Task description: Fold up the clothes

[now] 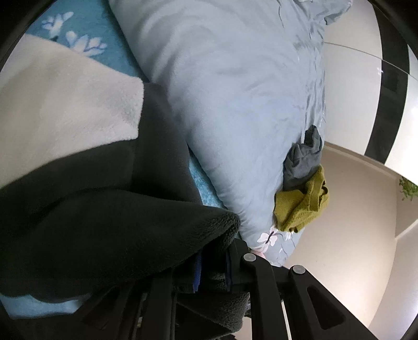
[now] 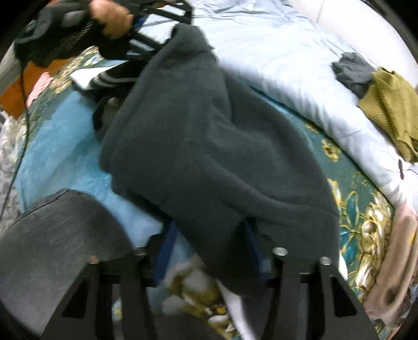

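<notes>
A dark grey fleece garment (image 2: 209, 146) lies stretched across the patterned blue bedspread (image 2: 62, 146). My left gripper (image 1: 213, 270) is shut on one thick edge of the fleece (image 1: 104, 222), whose cream part (image 1: 60, 104) shows at upper left. In the right wrist view a hand (image 2: 112, 18) holds the left gripper (image 2: 167, 39) at the garment's far end. My right gripper (image 2: 211, 249) stands open at the near end. The fleece hem lies between its blue pads (image 2: 254, 245), against the right one, with bedspread showing beside the left one.
A pale blue duvet (image 1: 235, 104) lies bunched beyond the fleece. On it sit a grey cloth (image 1: 303, 159) and a mustard knit (image 1: 303, 206). A beige folded cloth (image 2: 397, 251) lies at right, a striped item (image 2: 112, 75) by the left gripper, a grey fabric mass (image 2: 52, 235) at lower left.
</notes>
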A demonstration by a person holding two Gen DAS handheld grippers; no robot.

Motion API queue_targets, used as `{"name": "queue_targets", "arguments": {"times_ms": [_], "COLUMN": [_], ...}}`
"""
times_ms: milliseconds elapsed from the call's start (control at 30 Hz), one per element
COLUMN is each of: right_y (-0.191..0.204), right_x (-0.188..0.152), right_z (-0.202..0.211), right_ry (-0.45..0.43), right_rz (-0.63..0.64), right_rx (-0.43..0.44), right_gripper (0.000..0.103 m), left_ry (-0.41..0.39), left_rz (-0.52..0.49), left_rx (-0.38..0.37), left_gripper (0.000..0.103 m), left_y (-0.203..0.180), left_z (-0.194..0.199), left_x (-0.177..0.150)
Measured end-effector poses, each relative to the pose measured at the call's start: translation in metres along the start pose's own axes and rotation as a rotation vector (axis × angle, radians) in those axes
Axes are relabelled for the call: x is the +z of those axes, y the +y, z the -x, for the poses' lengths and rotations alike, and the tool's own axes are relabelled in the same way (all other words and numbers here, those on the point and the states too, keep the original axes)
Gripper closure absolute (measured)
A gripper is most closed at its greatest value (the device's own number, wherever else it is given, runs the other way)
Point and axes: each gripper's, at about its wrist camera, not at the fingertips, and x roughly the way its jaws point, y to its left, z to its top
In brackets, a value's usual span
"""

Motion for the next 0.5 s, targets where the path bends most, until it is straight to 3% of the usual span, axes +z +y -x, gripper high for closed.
{"name": "queue_targets", "arguments": {"times_ms": [33, 133, 267, 367, 433, 500], "right_y": [-0.006, -0.038, -0.080, -0.125, -0.150, -0.170], "right_x": [0.001, 0.004, 0.009, 0.014, 0.025, 0.034], "right_z": [0.002, 0.017, 0.036, 0.051, 0.051, 0.047], "right_ry": [-0.009, -0.064, -0.137, -0.196, -0.212, -0.210], "right_rz": [-0.026, -0.152, -0.320, -0.475, -0.549, -0.599], "right_rx": [-0.003, 0.022, 0.055, 0.082, 0.090, 0.094], "right_gripper": [0.083, 0.093, 0.096, 0.096, 0.096, 0.096], "left_ry": [0.007, 0.032, 0.090, 0.086, 0.052, 0.005], "left_rz": [-0.006, -0.036, -0.114, -0.221, -0.320, -0.442], "left_rx": [-0.004, -0.014, -0.010, -0.028, 0.011, 0.113], "left_gripper": [0.088, 0.087, 0.080, 0.076, 0.069, 0.065], "left_y": [-0.001, -0.003, -0.011, -0.021, -0.030, -0.038], "left_z": [0.000, 0.004, 0.015, 0.035, 0.052, 0.065], "left_x": [0.000, -0.002, -0.009, -0.017, -0.023, -0.030]}}
